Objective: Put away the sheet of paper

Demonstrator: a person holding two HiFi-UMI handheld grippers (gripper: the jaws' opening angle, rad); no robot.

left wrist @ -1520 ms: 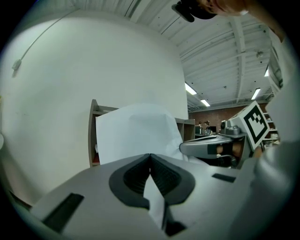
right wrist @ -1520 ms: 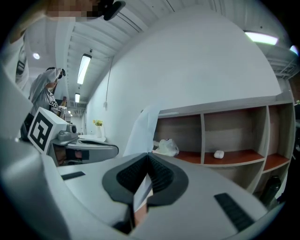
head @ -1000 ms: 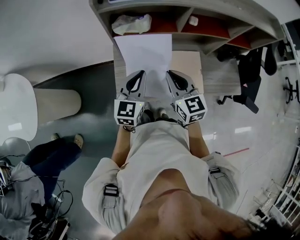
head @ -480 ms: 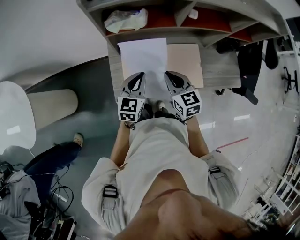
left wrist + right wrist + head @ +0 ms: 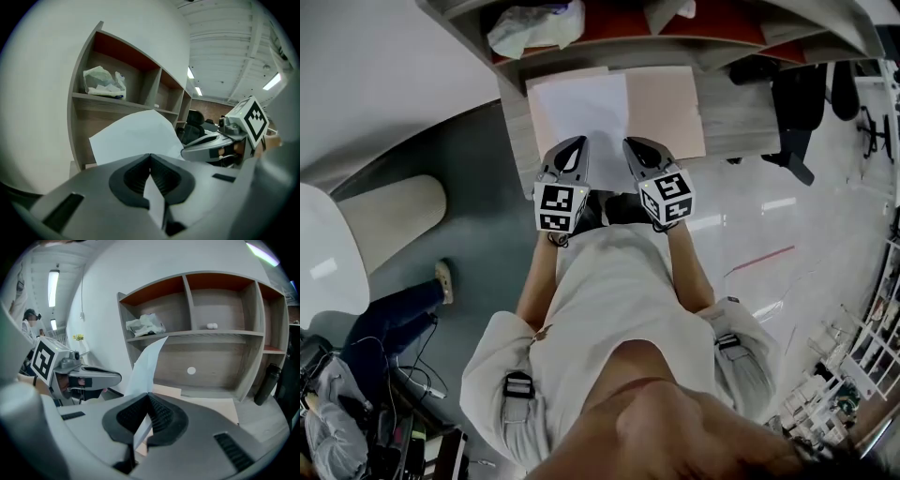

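The left gripper (image 5: 150, 161) and the right gripper (image 5: 149, 398) are both clamping the near edge of the sheet of paper (image 5: 581, 108), one toward each near corner. In each gripper view a white sliver of the sheet is showing pinched between ribbed pads that are pressed together. The sheet is hanging out ahead of the grippers over the desk (image 5: 741, 117), bowing upward in the middle as the left gripper view shows it. Compared with a second ago, the far edge is no longer overlapping the front lip of the shelf unit (image 5: 628, 52). It is now sitting just short of that lip, and the sheet is lining up over the tan folder (image 5: 666, 112) lying on the desk. More of that folder is showing to the right of the paper, and a thin strip is appearing along its far left edge. The grippers are staying side by side and close together, so the paper is being carried level rather than twisted. Whether the far edge is already touching the folder is hard to tell from above; it is probably hovering just over it. This suggests the sheet is being brought down onto, or into, the folder, with the release not yet made.
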